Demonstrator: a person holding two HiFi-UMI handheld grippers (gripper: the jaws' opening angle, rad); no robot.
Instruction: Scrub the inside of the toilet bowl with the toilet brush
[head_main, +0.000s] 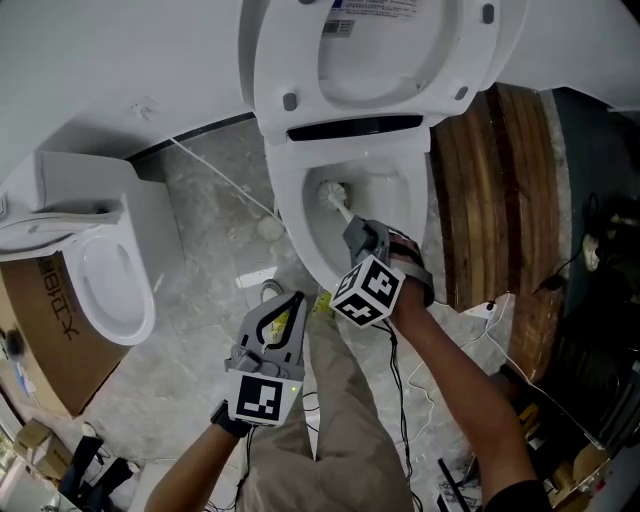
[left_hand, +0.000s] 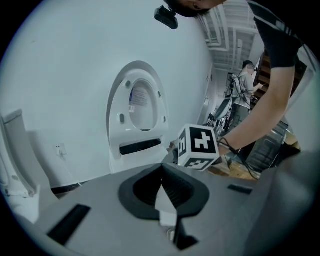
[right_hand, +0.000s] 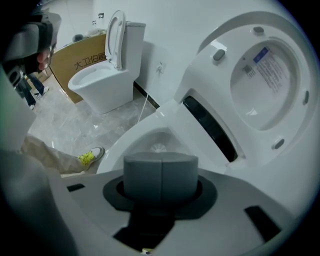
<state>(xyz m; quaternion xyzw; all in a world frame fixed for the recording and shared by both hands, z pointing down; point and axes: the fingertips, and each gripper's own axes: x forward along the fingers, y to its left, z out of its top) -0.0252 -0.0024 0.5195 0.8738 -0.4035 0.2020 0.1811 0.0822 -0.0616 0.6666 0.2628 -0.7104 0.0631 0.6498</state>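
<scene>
**Brush in the bowl, right gripper on its handle**

At the left edge of the floor stands a second toilet (head_main: 105, 275), beside a cardboard box (head_main: 45, 340). The left gripper (head_main: 293, 300) hangs over the marble floor (head_main: 200, 300), just in front of the front edge of the toilet bowl (head_main: 292, 220). Its jaws meet at the tips and have nothing between them. The seat and lid (head_main: 380, 50) stand raised. The toilet brush (head_main: 335, 195) has its white head down inside the bowl, near the rear edge and toward the left wall. Its handle slants up to the right gripper (head_main: 358, 232), whose jaws are closed tight on it over the bowl's front edge. A wooden panel (head_main: 500, 200) lies along the bowl's right side.
</scene>
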